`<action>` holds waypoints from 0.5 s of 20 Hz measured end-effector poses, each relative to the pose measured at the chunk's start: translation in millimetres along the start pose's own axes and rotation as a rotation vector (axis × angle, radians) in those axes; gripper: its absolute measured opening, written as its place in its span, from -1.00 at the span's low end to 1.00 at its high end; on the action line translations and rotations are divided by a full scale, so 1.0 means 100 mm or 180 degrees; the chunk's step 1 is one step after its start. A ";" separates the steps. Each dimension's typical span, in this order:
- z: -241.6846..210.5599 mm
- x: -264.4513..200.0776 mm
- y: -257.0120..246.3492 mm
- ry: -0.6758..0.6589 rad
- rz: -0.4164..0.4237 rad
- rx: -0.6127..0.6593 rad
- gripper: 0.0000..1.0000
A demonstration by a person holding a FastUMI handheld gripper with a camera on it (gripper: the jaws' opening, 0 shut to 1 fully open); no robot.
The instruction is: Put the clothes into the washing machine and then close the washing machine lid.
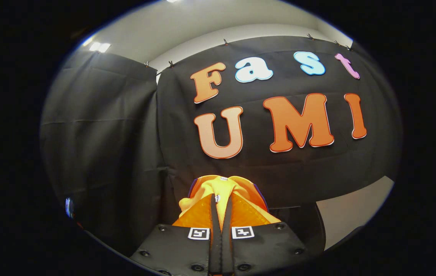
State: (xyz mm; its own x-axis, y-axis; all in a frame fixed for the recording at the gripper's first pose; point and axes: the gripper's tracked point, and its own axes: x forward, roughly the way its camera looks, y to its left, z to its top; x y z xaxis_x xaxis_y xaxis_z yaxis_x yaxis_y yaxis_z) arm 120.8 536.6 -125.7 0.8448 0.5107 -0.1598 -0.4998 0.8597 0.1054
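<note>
Holding the yellow and orange clothes (223, 191) up in the air, the gripper (221, 209) has its two fingers squeezed close together with the cloth pinched between them. The clothes bunch up just past the fingertips and hang down on both sides of them.

To do this step well, I think the gripper should keep squeezing tight so the clothes do not slip out. It should tip down to find the washing machine, then carry the clothes over the hole before letting go.

Beyond the clothes hangs the black cloth wall (118, 126). A pale bit of floor or tabletop (352, 209) shows off to one side. Nothing seems to block the way right now.
</note>
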 end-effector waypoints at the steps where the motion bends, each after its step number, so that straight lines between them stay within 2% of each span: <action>1: -0.06 0.06 -0.01 0.0032 -0.0030 0.0014 -0.85; 10: -1.04 0.52 -0.19 0.0512 -0.0291 0.0112 -0.85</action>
State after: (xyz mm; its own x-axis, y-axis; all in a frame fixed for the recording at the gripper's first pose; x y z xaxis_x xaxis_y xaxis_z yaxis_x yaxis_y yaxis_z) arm 153.9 547.8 -238.2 0.8435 0.4278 -0.3249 -0.4130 0.9032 0.1170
